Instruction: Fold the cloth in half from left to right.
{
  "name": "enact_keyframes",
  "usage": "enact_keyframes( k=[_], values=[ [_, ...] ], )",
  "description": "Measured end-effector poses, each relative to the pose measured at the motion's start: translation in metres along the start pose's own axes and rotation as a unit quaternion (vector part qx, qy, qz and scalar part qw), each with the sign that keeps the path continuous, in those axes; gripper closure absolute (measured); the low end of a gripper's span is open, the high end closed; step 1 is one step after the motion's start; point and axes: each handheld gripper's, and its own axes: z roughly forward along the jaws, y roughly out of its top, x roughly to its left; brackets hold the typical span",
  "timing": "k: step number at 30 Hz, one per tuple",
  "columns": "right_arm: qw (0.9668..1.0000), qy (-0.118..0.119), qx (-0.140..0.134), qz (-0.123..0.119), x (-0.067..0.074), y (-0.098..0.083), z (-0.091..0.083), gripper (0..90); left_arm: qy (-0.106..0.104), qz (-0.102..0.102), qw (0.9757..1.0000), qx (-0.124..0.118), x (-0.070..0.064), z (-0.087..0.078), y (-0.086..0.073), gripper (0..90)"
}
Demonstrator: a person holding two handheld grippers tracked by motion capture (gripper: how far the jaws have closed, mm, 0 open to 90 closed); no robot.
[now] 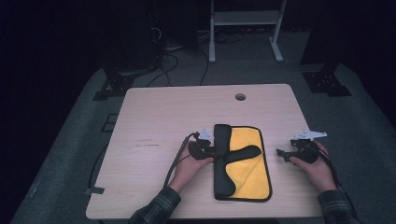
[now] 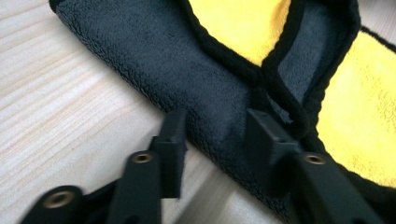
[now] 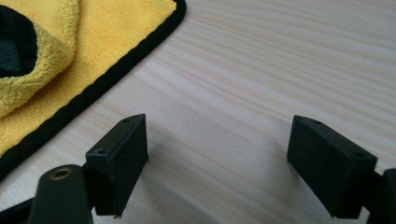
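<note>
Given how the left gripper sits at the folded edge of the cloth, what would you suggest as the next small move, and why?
Probably close the left gripper on the grey folded edge of the cloth. Its jaws straddle that edge with the pile between them, but gaps still show, so nothing is pinched yet. The right gripper rests open over bare table beside the yellow side, so the left one looks set to take hold first.

Table (image 1: 154,116): light wood-grain top, rounded corners, round cable hole (image 1: 240,97) near the 12 o'clock edge.
Floor (image 1: 70,140): grey carpet, dim.
White frame (image 1: 245,18): metal legs at 12 o'clock.
Cables (image 1: 180,58): black, loose on floor at 11 o'clock.
Black stand bases (image 1: 326,83): 2 o'clock and 10 o'clock.
Light: dim; surroundings dark.
</note>
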Motion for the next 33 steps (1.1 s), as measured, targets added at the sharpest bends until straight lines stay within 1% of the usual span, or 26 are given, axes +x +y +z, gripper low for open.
enact_keyframes(
  k=[2,5,6,9,11,14,23,26,27,30,31,32,33],
  values=[
    [1.0000,0.000,0.000,0.000,0.000,0.000,0.000,19.2,0.005,-0.004,1.0000,-0.001,-0.002,0.000,-0.001,68.6],
    [1.0000,0.000,0.000,0.000,0.000,0.000,0.000,19.3,0.000,-0.016,0.9999,0.001,-0.003,0.000,-0.001,80.4],
    [1.0000,0.000,0.000,0.000,0.000,0.000,0.000,19.3,0.000,-0.019,0.9998,0.002,-0.003,0.000,-0.001,82.6],
    [1.0000,0.000,0.000,0.000,0.000,0.000,0.000,19.3,-0.007,-0.028,0.9996,0.004,0.000,-0.004,-0.003,85.2],
    [1.0000,0.000,0.000,0.000,0.000,0.000,0.000,19.3,-0.011,-0.036,0.9993,0.004,0.004,-0.008,-0.007,85.7],
    [1.0000,0.000,0.000,0.000,0.000,0.000,0.000,19.3,-0.010,-0.044,0.9990,0.005,0.010,-0.015,-0.013,86.0],
    [1.0000,0.000,0.000,0.000,0.000,0.000,0.000,19.3,0.017,-0.060,0.9981,0.005,0.035,-0.045,-0.035,86.0],
    [1.0000,-0.001,0.000,0.000,0.000,0.000,0.000,19.2,0.022,-0.062,0.9978,0.006,0.042,-0.054,-0.041,85.9],
    [1.0000,0.000,0.000,-0.001,0.000,0.000,0.000,19.2,0.025,-0.063,0.9977,0.007,0.044,-0.057,-0.044,85.9],
    [1.0000,0.000,0.000,-0.001,0.000,0.000,0.000,19.3,0.027,-0.060,0.9978,0.005,0.045,-0.060,-0.047,84.7],
    [1.0000,0.000,0.000,-0.001,0.000,0.000,0.000,19.4,0.031,-0.059,0.9978,0.003,0.044,-0.060,-0.048,83.2],
    [1.0000,-0.002,0.000,0.001,0.001,0.000,0.000,19.5,0.036,-0.053,0.9979,0.005,0.044,-0.061,-0.048,80.6],
    [1.0000,-0.003,0.000,0.003,0.001,0.000,0.000,19.6,0.041,-0.049,0.9979,0.004,0.044,-0.062,-0.047,75.5]
  ],
)
